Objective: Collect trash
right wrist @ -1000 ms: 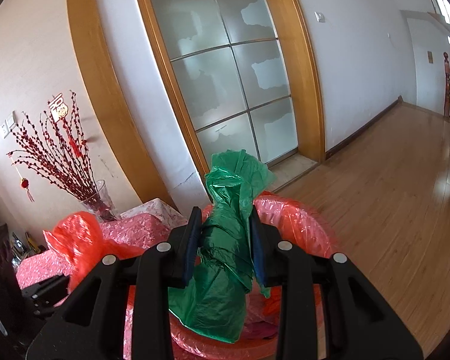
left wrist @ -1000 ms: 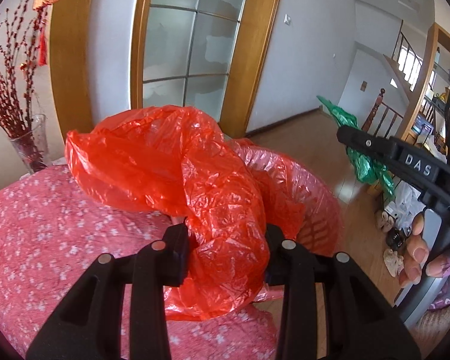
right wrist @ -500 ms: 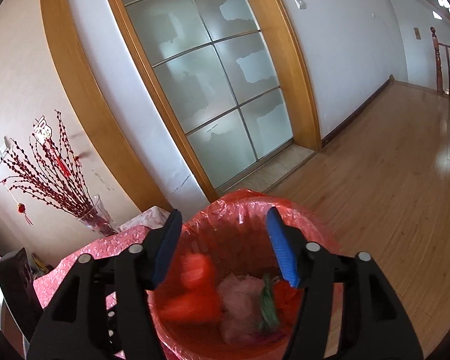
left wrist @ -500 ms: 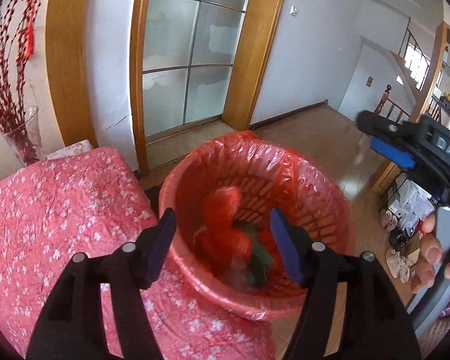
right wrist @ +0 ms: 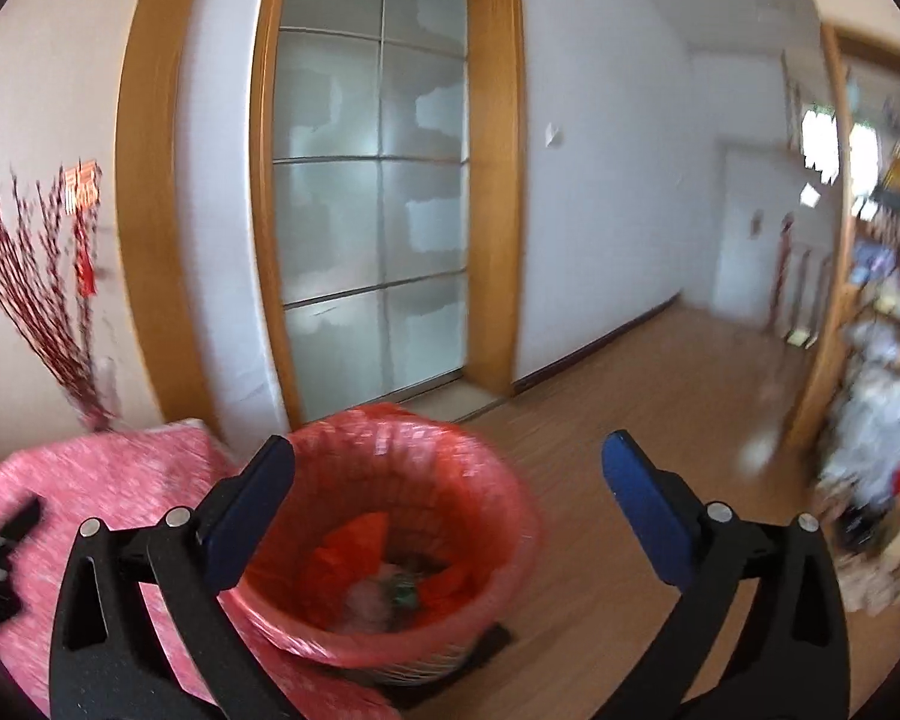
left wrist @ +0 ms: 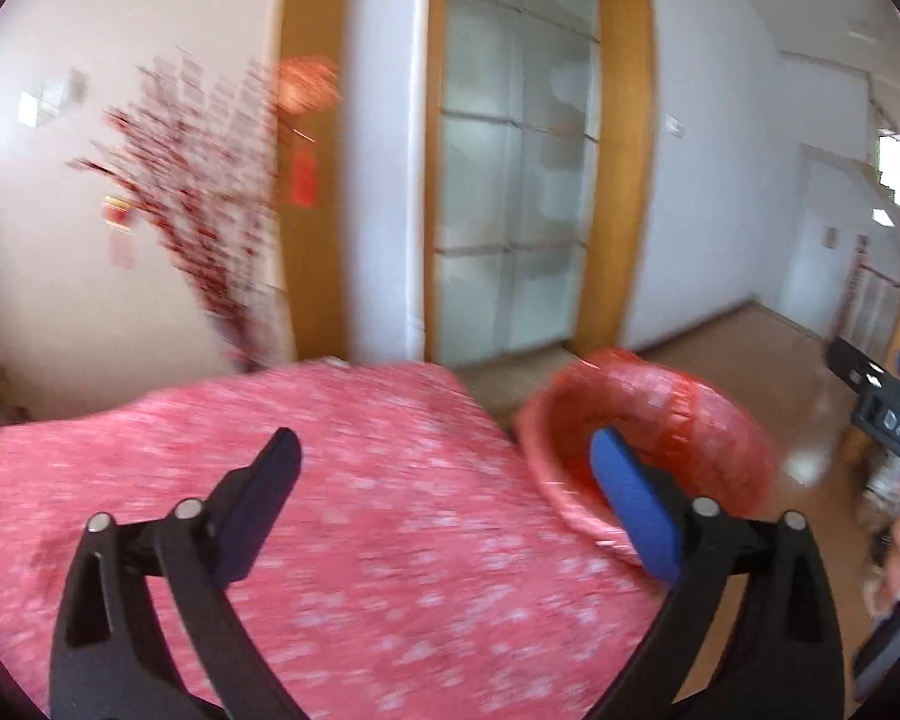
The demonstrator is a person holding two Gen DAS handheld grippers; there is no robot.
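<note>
A room with pale walls, a wooden floor (right wrist: 660, 396) and a frosted glass door (left wrist: 510, 192) in a wooden frame shows in both views, each smeared by motion blur. In the left wrist view a table under a pink flowered cloth (left wrist: 390, 540) fills the lower half, and the red-lined waste basket (left wrist: 678, 420) stands just beside the table's right edge, in front of the door. A spray of red branches (left wrist: 198, 192) rises behind the table's far left corner. The left gripper (left wrist: 444, 504) hangs over the cloth, its jaws spreading wide with nothing between them; its right finger overlaps the basket's near rim in the picture. Part of the other black tool (left wrist: 888, 414) shows at the right edge, beyond the basket. In the right wrist view the waste basket (right wrist: 480, 480) sits low and centre, before the door and beside the table's pink cloth (right wrist: 120, 480) on its left. Inside the basket lie crumpled red bags (right wrist: 354, 546), a scrap of green (right wrist: 402, 591) and something pale, too blurred to name. The right gripper (right wrist: 450, 510) is above the basket's right side, its jaws also opening wide and empty, the left finger over the basket's rim, the right finger over bare floor. Red branches (right wrist: 42, 300) stand at the far left, beyond the table, and blurred clutter (right wrist: 870, 420) lies far to the right of the basket
</note>
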